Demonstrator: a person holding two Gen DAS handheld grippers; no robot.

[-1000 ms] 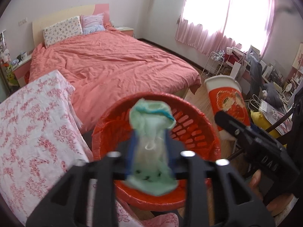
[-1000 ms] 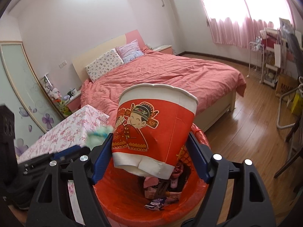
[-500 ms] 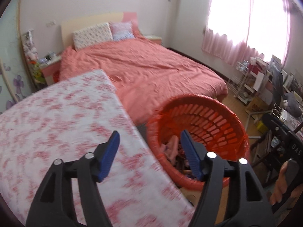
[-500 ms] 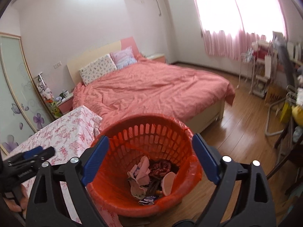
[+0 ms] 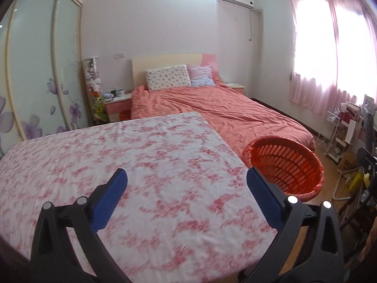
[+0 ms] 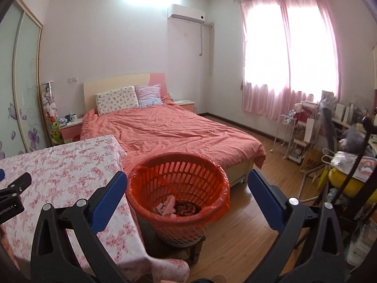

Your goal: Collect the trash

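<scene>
left gripper (image 5: 187, 180) jaws wide apart over floral tablecloth (image 5: 141, 155), right gripper (image 6: 187, 183) spread empty above orange basket (image 6: 150, 176) holding trash (image 6: 175, 207)

The orange slatted trash basket (image 6: 179, 193), lined with an orange plastic bag, stands upright on the wooden floor at 6 o'clock in the right wrist view, just beside the counter's corner. Pinkish and dark red scraps (image 6: 175, 208) lie at its bottom.
</scene>
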